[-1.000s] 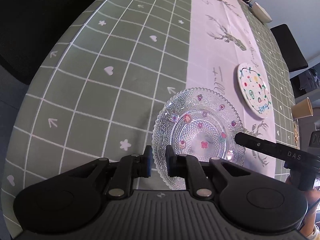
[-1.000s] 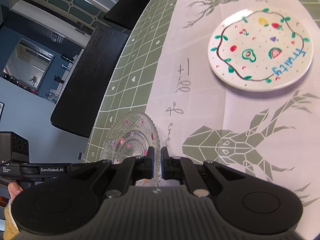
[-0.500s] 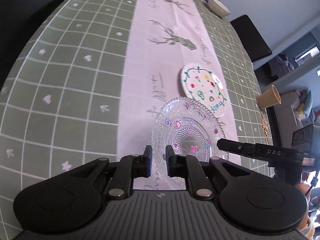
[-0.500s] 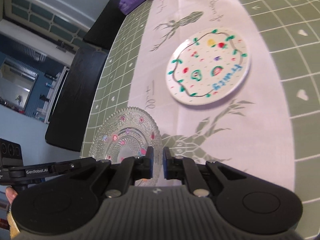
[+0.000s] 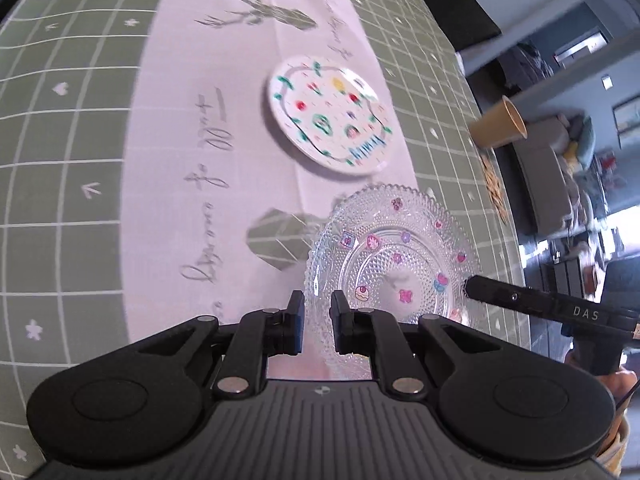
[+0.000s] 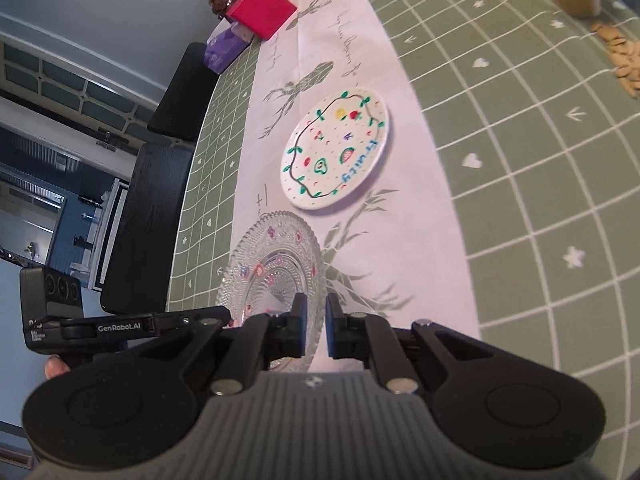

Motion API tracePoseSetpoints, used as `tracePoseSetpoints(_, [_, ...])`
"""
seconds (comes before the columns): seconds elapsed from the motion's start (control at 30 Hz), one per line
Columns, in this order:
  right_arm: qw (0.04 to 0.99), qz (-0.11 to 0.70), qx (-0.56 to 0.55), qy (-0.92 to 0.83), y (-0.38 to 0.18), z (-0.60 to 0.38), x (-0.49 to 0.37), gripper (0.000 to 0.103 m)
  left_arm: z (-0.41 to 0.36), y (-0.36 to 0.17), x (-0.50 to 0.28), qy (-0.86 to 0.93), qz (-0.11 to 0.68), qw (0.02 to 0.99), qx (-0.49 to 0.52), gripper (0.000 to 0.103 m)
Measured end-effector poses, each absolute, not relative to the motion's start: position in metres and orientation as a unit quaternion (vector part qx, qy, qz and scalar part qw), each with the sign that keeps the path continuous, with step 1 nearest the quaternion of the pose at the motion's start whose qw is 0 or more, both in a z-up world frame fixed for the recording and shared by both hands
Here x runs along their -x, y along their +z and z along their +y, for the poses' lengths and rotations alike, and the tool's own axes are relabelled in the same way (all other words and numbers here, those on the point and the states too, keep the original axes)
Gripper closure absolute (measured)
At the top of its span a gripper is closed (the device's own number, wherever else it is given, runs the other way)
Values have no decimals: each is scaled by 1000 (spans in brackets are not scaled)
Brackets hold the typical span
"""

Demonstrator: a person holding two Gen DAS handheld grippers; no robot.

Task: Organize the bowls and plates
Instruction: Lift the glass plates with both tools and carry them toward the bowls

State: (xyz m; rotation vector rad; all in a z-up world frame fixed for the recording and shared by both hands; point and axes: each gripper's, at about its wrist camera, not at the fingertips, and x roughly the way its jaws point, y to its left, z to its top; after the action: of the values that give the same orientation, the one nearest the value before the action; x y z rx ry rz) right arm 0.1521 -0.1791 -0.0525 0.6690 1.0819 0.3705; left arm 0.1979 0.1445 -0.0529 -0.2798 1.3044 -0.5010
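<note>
Low in both wrist views, the glass plate (image 5: 394,268) is pinched at its rim from two sides. It is round, with no long axis; its patterned face turns up and tilts a little toward the upper left of the left view, and it appears to hang above the tabletop (image 5: 72,184).

The left claw (image 5: 317,322) reaches in from the bottom edge of its frame, its fingers (image 5: 297,322) pointing up the picture. They stand only a narrow gap apart, clenched on the plate's near rim. The right claw (image 6: 316,328) reaches in the same way from the bottom of its own frame, jaws nearly together and gripping the opposite rim of the glass plate (image 6: 276,268). Each claw shows in the other's view as a dark bar: the right one at lower right of the left view, its tip at the plate's edge, and the left one at lower left of the right view.

Just beyond, mid-frame, the painted plate (image 5: 330,118) lies flat on the pale runner (image 5: 192,92), close to the glass plate but apart from it. A paper cup (image 5: 500,124) stands at right of the left view. At the top of the right view sits a pink box (image 6: 262,14).
</note>
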Motion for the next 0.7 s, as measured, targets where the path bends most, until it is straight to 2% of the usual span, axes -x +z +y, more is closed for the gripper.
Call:
tracePoseSetpoints(0.47, [795,489,-339,119,-65,-216,-105,94,98,-51,-173,-259,611,745,76,88])
tracePoseSetpoints(0.7, [787,499,-344,117,-75,-225,-87,94,71,-52,-153,-266,600,755,-5,87])
